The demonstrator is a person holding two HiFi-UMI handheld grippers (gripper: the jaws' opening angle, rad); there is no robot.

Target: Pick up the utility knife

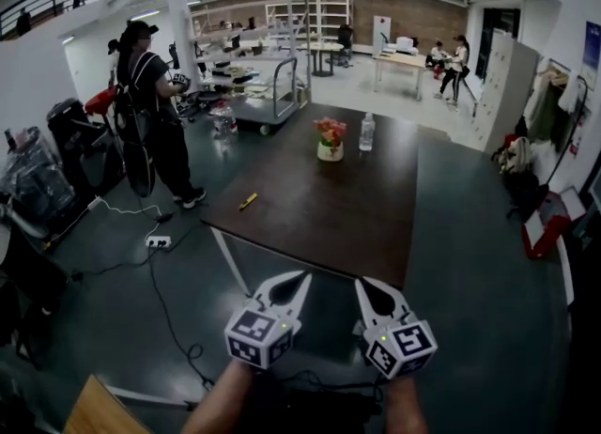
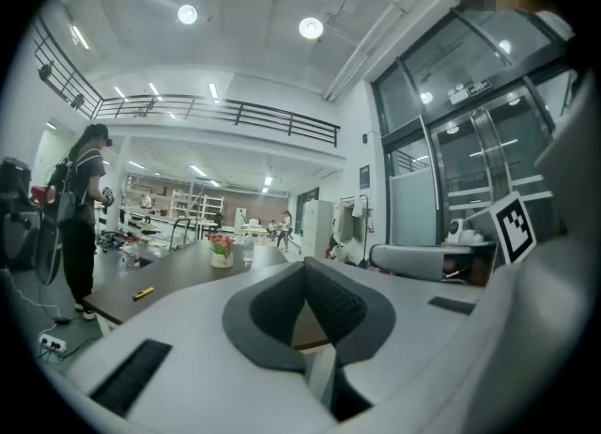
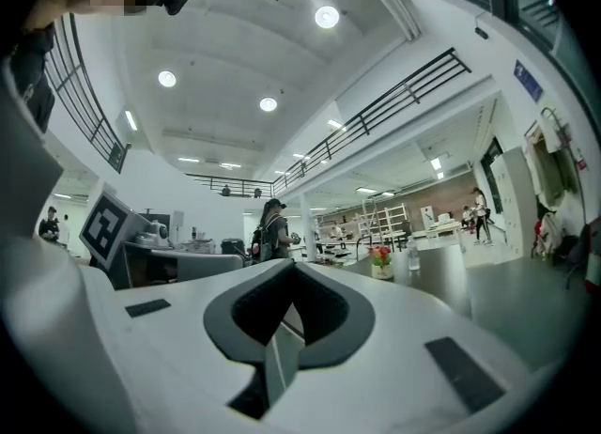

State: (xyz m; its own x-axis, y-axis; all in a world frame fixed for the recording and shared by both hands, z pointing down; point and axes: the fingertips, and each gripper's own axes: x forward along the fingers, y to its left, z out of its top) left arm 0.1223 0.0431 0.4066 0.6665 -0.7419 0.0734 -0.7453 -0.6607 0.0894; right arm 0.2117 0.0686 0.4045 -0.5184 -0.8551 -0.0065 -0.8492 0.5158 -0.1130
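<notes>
The utility knife (image 1: pixel 248 201) is small and yellow. It lies near the left edge of a long dark brown table (image 1: pixel 319 216), and it also shows far off in the left gripper view, utility knife (image 2: pixel 143 293). My left gripper (image 1: pixel 302 277) and right gripper (image 1: pixel 362 284) are side by side in front of the table's near end, well short of the knife. Both point level toward the table. In the left gripper view, the left gripper (image 2: pixel 305 268) has its jaws meeting at the tip with nothing between them. The right gripper (image 3: pixel 293 266) looks the same in its own view.
A pot of flowers (image 1: pixel 330 139) and a water bottle (image 1: pixel 366 131) stand at the table's far end. A person (image 1: pixel 155 113) stands left of the table. A power strip (image 1: pixel 158 241) and cables lie on the floor there. A cart (image 1: pixel 272 94) is behind, and red seating (image 1: pixel 545 230) is at the right.
</notes>
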